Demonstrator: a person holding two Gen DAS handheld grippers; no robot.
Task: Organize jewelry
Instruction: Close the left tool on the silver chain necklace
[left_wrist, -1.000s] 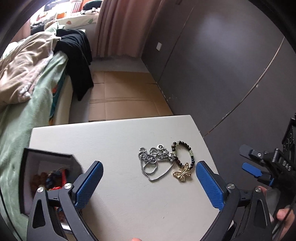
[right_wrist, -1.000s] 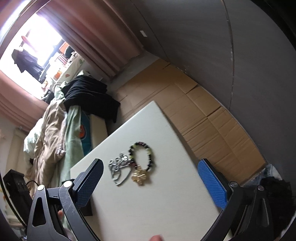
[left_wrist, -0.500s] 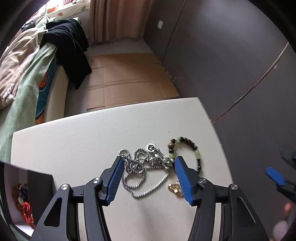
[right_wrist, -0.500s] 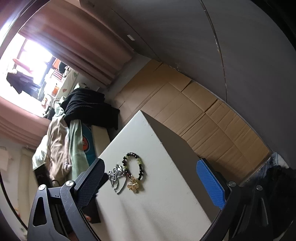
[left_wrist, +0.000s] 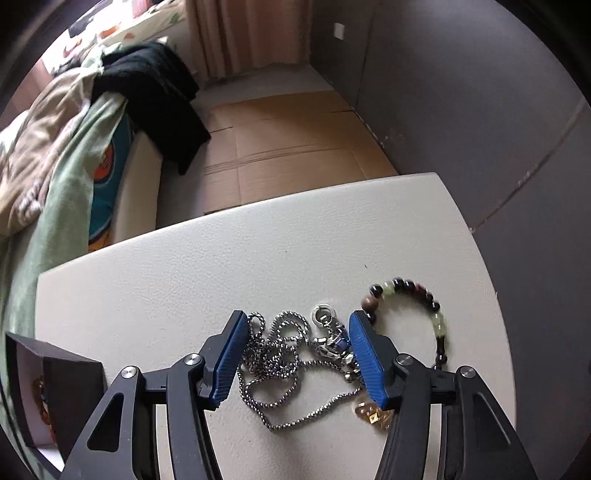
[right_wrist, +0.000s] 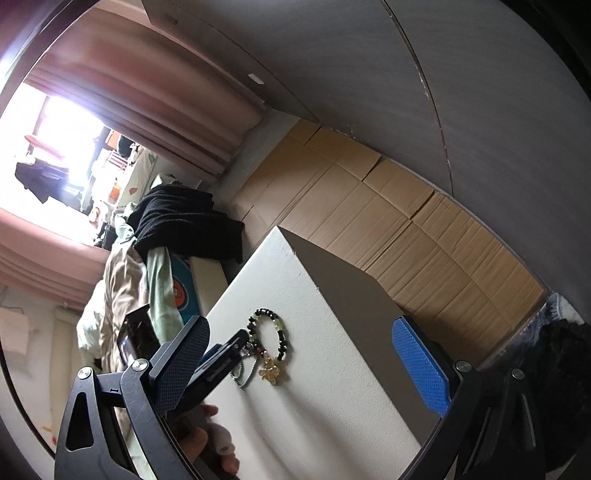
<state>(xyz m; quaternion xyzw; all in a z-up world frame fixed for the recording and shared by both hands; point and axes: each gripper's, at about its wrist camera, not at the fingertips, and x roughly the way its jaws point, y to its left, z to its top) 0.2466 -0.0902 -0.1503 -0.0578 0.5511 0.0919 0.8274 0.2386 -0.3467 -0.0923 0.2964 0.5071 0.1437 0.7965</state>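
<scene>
Left wrist view: the left claw (left_wrist: 297, 334) is lowered over the white, faintly pebbled table (left_wrist: 229, 258), its ribbed blue pads (left_wrist: 231, 360) half closed around a heap of silver box-link chain (left_wrist: 275, 363). The pads sit either side of the heap with gaps showing, so it is released, not yet pinching. The chain's ring clasp (left_wrist: 324, 314) lies between the fingertips; its longest loop trails back under the claw. Just outside the right pad curls a bracelet (left_wrist: 413, 299) of round dark and pale green beads, and below that pad a gold, petal-shaped charm (left_wrist: 373, 413) peeks out. Far to the left stands an open black box (left_wrist: 55, 380) with a white lining and beads inside.

Right wrist view: the right claw (right_wrist: 303, 343) hangs wide open, holding nothing, well above the table (right_wrist: 332, 387). Between its pads, nearer the left one, lie the bracelet (right_wrist: 267, 330), charm (right_wrist: 271, 371) and a bit of chain (right_wrist: 245, 374), with the left claw (right_wrist: 236, 345) upon them.
</scene>
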